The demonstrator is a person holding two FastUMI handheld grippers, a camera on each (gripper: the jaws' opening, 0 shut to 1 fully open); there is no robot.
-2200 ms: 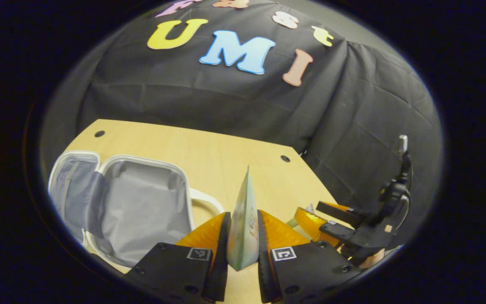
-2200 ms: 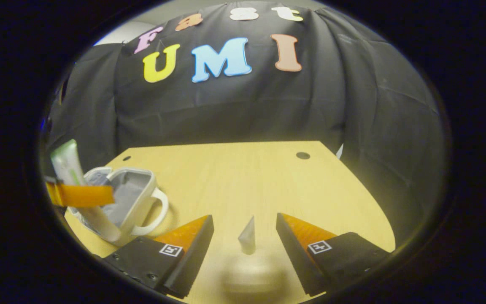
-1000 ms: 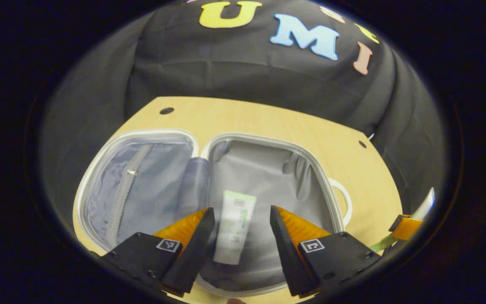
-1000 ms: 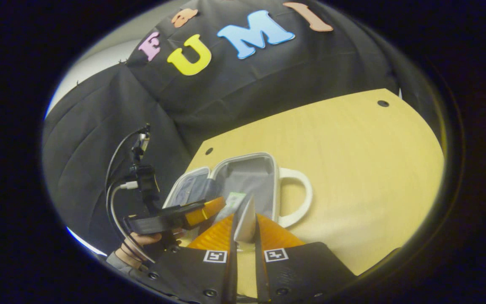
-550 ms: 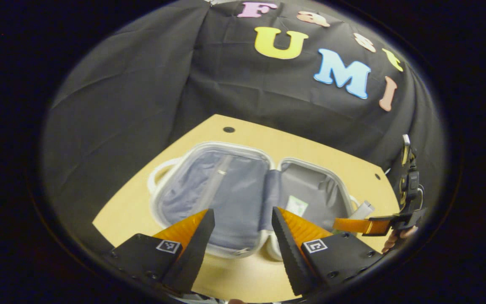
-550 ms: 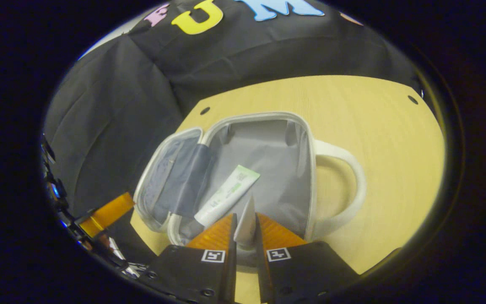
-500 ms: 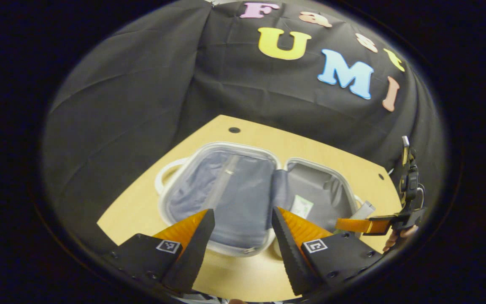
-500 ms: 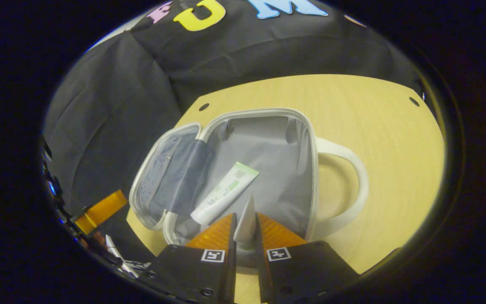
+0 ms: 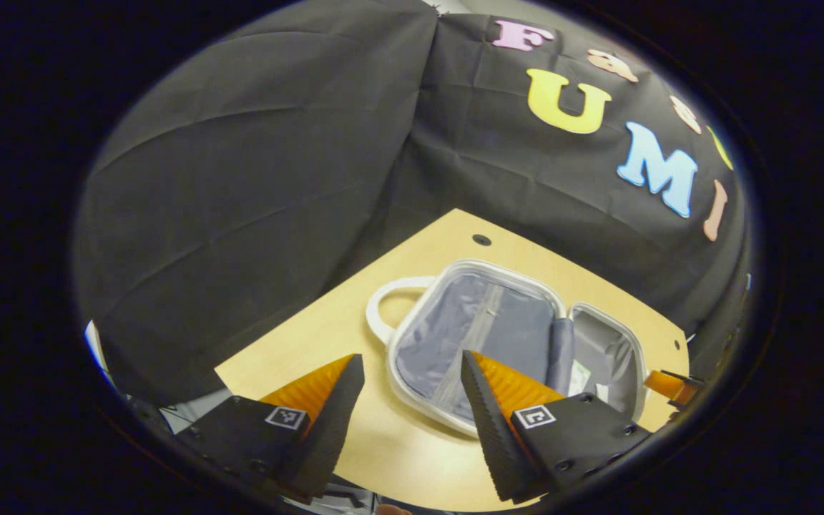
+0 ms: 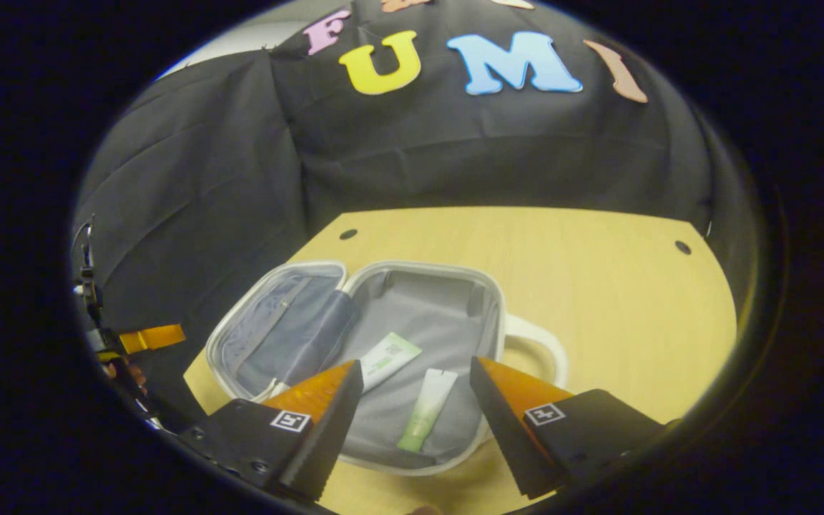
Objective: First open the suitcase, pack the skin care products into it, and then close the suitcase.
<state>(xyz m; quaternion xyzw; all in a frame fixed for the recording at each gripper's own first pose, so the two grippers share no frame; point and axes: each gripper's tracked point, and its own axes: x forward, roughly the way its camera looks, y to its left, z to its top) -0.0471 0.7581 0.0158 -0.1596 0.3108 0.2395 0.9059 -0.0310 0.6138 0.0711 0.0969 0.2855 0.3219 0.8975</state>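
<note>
The white suitcase [image 10: 498, 315] lies open flat on the wooden table [image 10: 598, 286], grey lining up, its mesh-lined lid half [image 10: 276, 322] to the left. Two skin care tubes rest in the right half: a white and green one [image 10: 387, 355] and a pale green one [image 10: 426, 409]. My right gripper [image 10: 415, 390] hangs open just above them, holding nothing. In the left gripper view the suitcase [image 9: 412, 307] sits ahead and to the right of my open, empty left gripper [image 9: 412, 386], over the table's near corner. The left gripper [image 10: 151, 337] also appears at the left edge of the right gripper view.
The suitcase has white loop handles on both halves [image 10: 551, 350] [image 9: 383, 304]. The table [image 9: 326, 329] has small dark holes near its corners [image 10: 682, 247] [image 9: 481, 239]. Black cloth walls the booth behind and to the left. Bare wood stretches to the right of the suitcase.
My right gripper opened and let the pale green tube drop into the suitcase beside the first tube, then rose. My left gripper drew back to the left, away from the suitcase.
</note>
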